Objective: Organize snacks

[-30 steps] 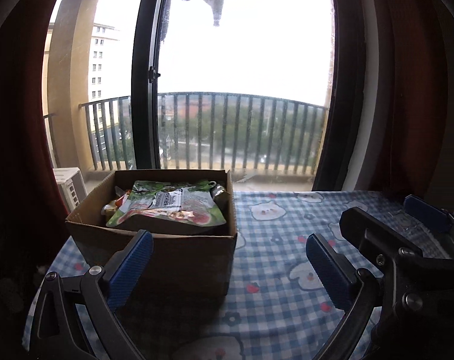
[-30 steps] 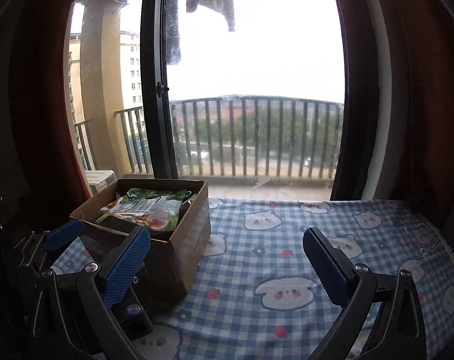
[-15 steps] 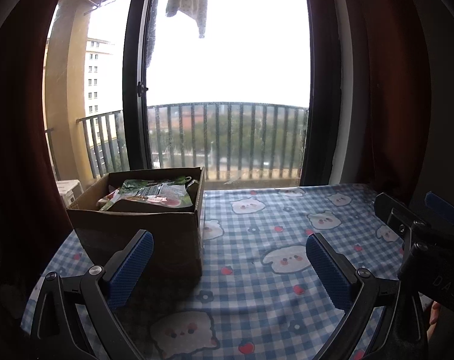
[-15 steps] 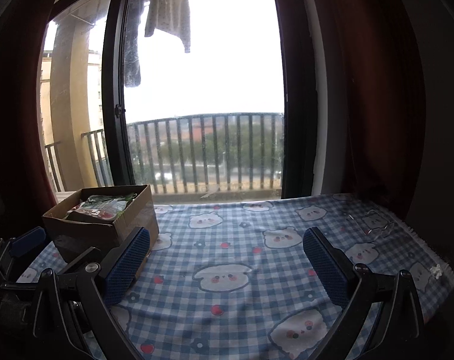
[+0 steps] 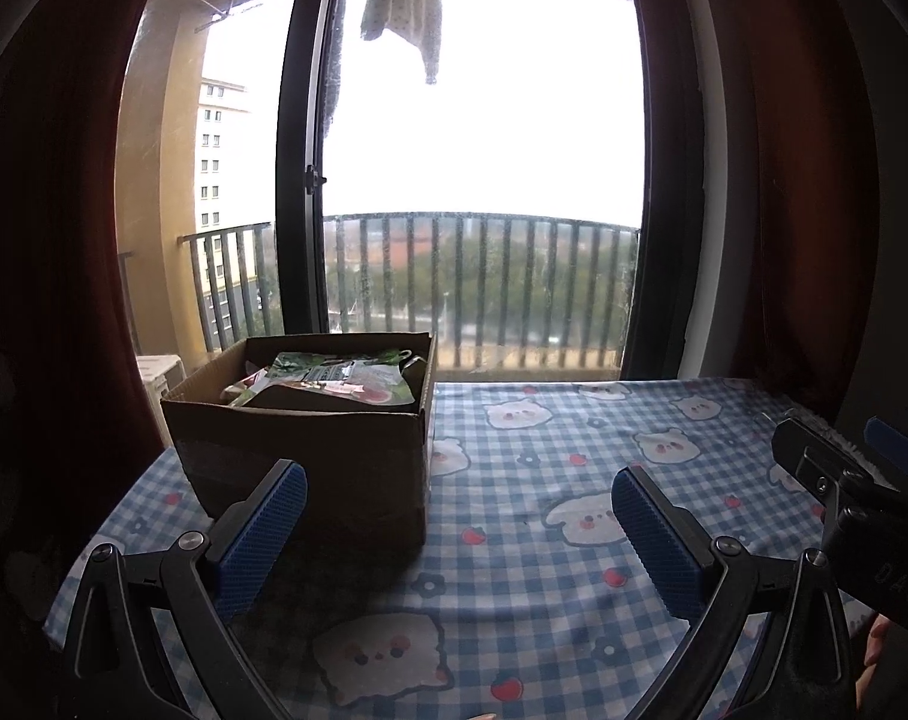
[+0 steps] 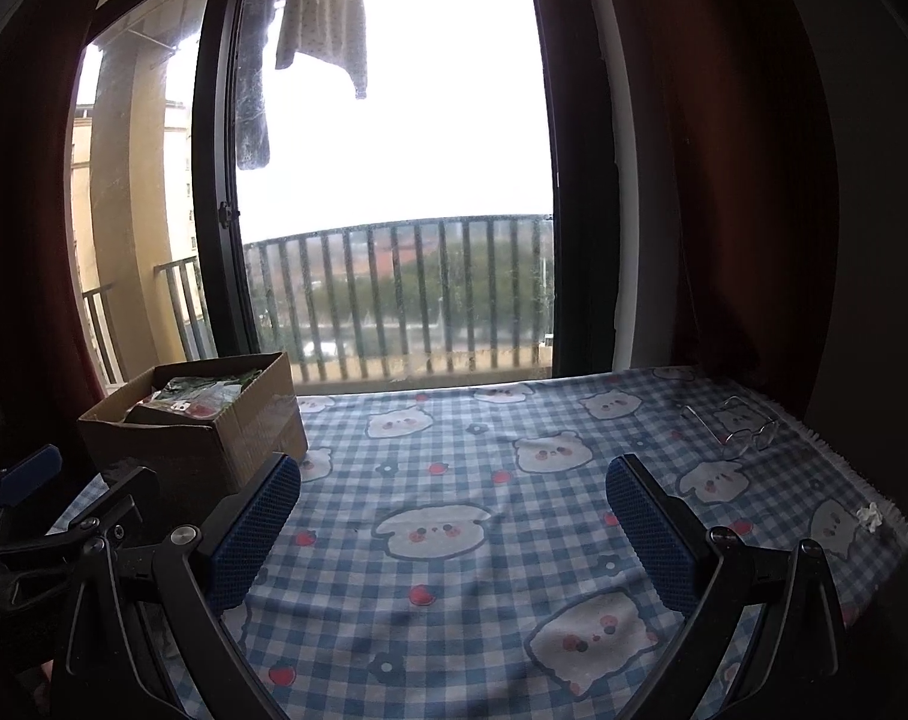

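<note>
Left wrist view: compared with one second ago, the cardboard box (image 5: 310, 438) sits farther from the left tongs (image 5: 457, 540) and more checked surface (image 5: 544, 570) shows. The tongs stand apart, empty. The box is open-topped, at the surface's far-left corner, holding green snack packets (image 5: 340, 375) lying flat, long axis left to right. The right tongs' black frame shows at the right edge

Right wrist view: the box (image 6: 208, 420) now appears smaller, far left. The right tongs (image 6: 454, 534) stand apart, empty. Glasses (image 6: 736, 429) lie far right
</note>
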